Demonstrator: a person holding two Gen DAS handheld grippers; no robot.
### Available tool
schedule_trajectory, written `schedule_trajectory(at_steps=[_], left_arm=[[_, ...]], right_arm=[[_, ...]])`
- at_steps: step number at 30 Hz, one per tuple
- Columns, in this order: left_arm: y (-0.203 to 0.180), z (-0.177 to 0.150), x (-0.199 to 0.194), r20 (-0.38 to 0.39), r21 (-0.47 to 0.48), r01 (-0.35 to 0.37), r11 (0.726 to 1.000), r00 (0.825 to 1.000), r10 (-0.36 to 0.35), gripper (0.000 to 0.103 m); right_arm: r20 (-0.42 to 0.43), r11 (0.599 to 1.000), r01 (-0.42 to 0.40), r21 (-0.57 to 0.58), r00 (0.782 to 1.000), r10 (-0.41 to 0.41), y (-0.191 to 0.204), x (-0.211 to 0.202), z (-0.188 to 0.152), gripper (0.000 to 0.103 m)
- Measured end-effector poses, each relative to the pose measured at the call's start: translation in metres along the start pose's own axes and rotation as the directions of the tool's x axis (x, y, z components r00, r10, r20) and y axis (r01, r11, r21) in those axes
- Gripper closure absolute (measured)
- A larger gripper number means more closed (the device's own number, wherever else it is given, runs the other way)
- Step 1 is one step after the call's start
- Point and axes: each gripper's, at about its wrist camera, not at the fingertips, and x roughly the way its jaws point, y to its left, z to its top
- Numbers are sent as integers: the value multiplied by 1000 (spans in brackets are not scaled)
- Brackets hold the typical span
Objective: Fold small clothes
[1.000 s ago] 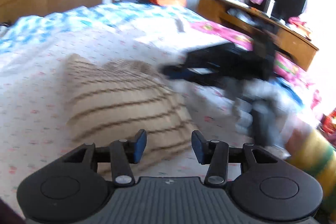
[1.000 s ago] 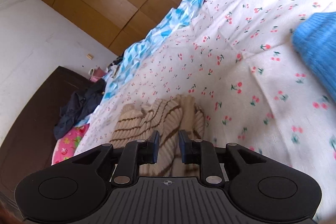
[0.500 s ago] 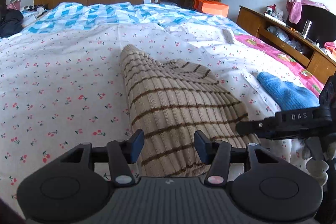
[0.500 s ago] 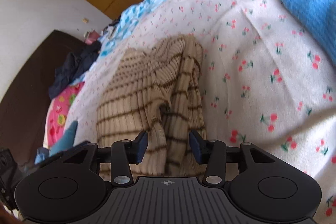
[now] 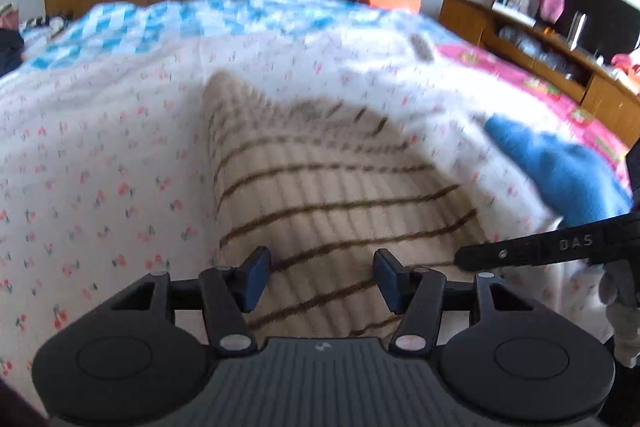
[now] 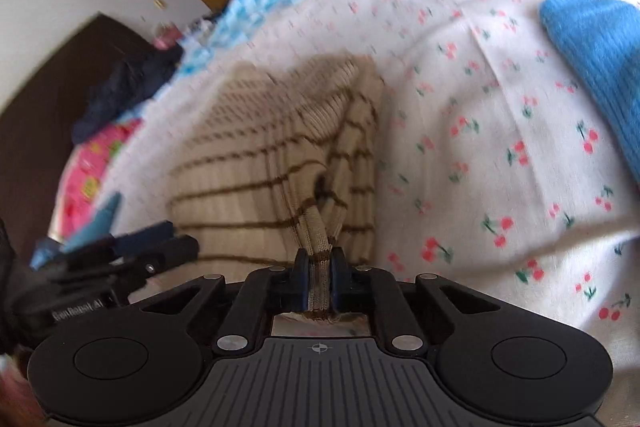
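Sweater (image 6: 272, 163) hem's pinched tight in the right gripper (image 6: 319, 283); left gripper (image 5: 320, 279), jaws opening and empty, should grab the other corner before lifting.

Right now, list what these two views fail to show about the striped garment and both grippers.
- Striped sweater: motion blur in the left wrist view smears its far edge and folds.
- Its near hem: hidden behind the left gripper, whose jaws are opening with nothing gripped.
- Right gripper: shut on a sweater edge; which part it is cannot be told.
- Blue garment: cut off by the frame edge.
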Motion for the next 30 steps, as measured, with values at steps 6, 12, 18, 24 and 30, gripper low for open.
schedule_trajectory(at_steps=[6,12,18,24,30], left_arm=[[-1,-17,7,-37,54,0,999,999,2,42],[3,-13,10,-40,32,21,999,999,-20,41],[5,-15,12,-34,27,31,999,999,-30,41],[5,-14,11,-33,27,32,999,999,-31,41],[13,-4,-6,21,-20,50,999,999,-49,41]], right_arm=[[-23,999,35,-8,999,-35,-1,0,2,91],[5,999,43,-2,999,-43,12,-18,23,84],[153,998,44,43,987,-50,16,-15,67,63],[109,992,6,129,994,-20,9,65,98,63],[168,991,1,132,985,-23,1,52,88,88]])
